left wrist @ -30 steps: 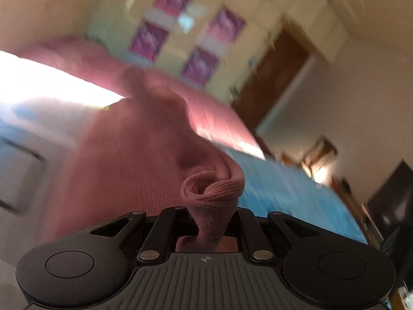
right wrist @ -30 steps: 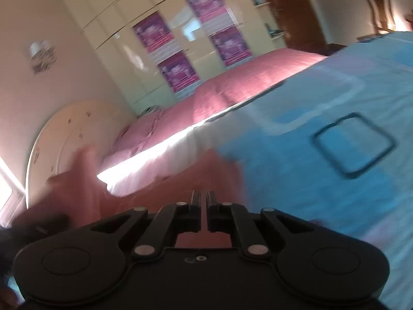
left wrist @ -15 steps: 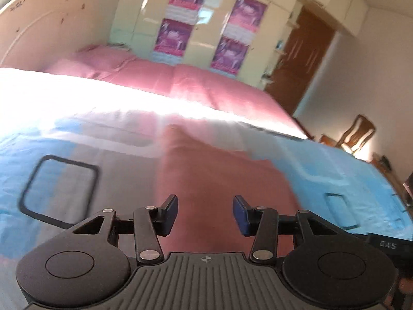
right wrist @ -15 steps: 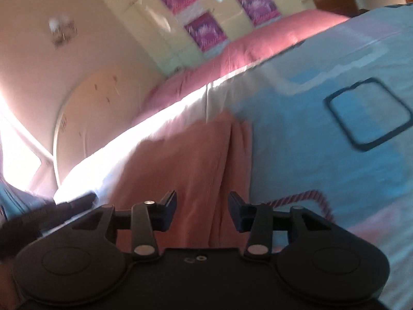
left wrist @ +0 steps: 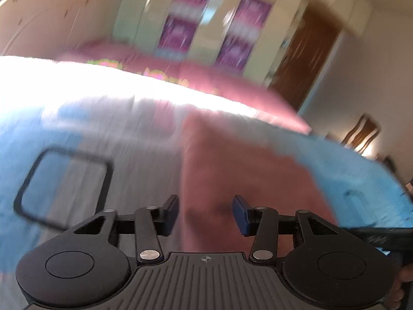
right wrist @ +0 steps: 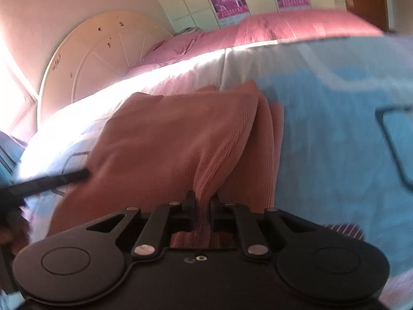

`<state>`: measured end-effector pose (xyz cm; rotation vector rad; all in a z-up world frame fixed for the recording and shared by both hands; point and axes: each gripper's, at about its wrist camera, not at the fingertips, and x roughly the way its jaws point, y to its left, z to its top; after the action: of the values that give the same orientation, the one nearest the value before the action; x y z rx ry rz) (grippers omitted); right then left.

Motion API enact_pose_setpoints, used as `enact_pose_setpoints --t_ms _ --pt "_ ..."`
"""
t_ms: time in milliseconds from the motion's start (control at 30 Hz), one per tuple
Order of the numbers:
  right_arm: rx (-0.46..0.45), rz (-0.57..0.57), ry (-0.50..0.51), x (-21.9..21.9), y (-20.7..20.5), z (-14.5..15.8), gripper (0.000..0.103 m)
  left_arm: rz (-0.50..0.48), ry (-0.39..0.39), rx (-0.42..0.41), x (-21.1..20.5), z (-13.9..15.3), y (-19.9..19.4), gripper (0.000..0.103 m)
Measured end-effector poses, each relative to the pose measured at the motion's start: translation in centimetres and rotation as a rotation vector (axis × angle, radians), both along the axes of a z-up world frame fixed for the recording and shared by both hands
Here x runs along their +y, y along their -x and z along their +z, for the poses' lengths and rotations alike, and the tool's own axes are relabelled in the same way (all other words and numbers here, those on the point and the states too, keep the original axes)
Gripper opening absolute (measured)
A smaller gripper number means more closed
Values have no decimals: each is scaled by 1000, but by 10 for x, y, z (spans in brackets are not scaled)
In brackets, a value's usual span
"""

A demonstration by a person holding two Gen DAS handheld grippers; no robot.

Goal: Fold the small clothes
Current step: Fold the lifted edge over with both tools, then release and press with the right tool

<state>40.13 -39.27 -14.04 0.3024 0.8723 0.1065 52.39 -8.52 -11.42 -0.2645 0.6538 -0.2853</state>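
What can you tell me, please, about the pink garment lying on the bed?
The pink garment is a dusty-pink, finely ribbed knit, soft and limp. It lies folded in several layers on the blue and white bedspread, its stacked edges showing along one side. The right hand-held gripper is shut on a bunched fold at its near edge. The left hand-held gripper is open above it, holding nothing; that view is blurred.

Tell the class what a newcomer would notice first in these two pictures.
The pink garment lies partly folded on the blue bedspread, a bunch of it pinched in the right hand-held gripper. The left hand-held gripper hangs open above it. Behind, purple posters hang on the pale wardrobe.
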Motion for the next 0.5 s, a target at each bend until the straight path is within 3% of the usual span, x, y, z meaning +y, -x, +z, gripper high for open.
enact_pose_setpoints --t_ms 67,267,333,500 --pt "-42 7 40 5 8 12 9 -43 25 -37 -4 8 5 45" --pt "-103 -52 99 -14 30 29 9 -131 -23 53 -37 -2 1 45" --pt "-44 -83 78 -27 22 10 9 -137 -28 77 -44 -8 2 45" --pt "-32 -95 -28 -40 25 3 16 -152 -34 78 -40 -5 0 45"
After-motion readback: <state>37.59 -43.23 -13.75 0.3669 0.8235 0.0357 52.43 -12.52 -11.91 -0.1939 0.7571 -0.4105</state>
